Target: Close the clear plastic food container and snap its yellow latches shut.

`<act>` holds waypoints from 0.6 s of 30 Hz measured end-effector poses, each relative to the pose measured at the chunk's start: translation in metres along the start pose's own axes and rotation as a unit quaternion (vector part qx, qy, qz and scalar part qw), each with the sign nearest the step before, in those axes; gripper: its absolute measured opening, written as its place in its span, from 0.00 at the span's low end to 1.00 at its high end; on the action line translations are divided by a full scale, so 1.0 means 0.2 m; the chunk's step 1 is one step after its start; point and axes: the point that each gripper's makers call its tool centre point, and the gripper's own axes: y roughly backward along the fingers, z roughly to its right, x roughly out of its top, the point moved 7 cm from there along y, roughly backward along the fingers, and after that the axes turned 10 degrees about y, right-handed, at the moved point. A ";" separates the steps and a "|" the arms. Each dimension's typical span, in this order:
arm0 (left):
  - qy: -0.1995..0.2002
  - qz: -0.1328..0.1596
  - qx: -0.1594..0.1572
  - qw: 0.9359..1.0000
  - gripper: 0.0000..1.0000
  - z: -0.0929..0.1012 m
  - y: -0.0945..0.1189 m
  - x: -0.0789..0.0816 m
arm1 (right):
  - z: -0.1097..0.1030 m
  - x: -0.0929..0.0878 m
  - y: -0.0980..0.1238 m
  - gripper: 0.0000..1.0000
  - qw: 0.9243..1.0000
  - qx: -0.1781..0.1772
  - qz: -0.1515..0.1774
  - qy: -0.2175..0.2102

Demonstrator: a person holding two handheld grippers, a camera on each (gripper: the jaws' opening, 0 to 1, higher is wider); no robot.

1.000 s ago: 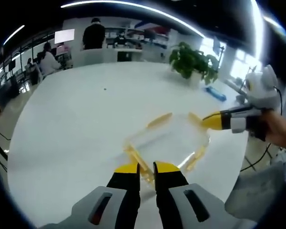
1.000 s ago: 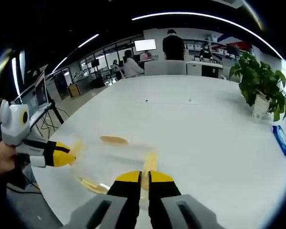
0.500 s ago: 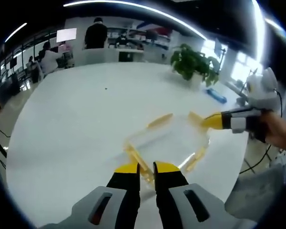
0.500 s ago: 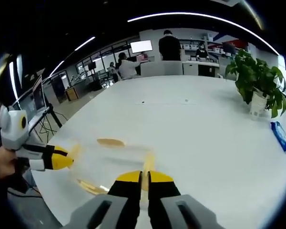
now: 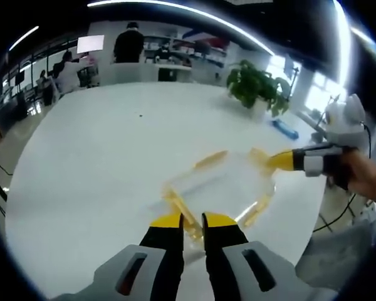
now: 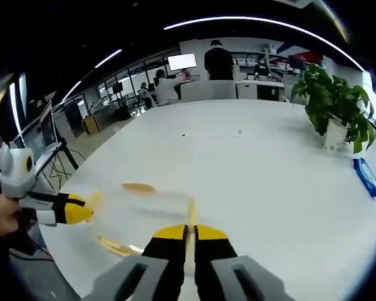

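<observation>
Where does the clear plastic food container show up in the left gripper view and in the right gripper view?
Left gripper view: the clear food container lies lower centre, just beyond the left gripper.
Right gripper view: the container lies lower left, at the right gripper.
Shared landmark: the potted plant stands upper right in both views.

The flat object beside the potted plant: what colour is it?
Blue object, clearest in the right gripper view.

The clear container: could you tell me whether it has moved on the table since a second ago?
No: the container keeps its place against the table edge; both grippers hold latches.
</observation>
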 end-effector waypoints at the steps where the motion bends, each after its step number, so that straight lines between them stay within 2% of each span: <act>1: 0.004 0.000 0.000 1.000 0.09 0.00 0.00 0.00 | 0.00 0.00 0.00 0.00 1.000 -0.001 0.000 0.000; 18: 0.007 0.004 0.015 1.000 0.08 -0.02 0.03 0.00 | 0.06 -0.02 0.01 0.00 1.000 -0.017 -0.005 -0.008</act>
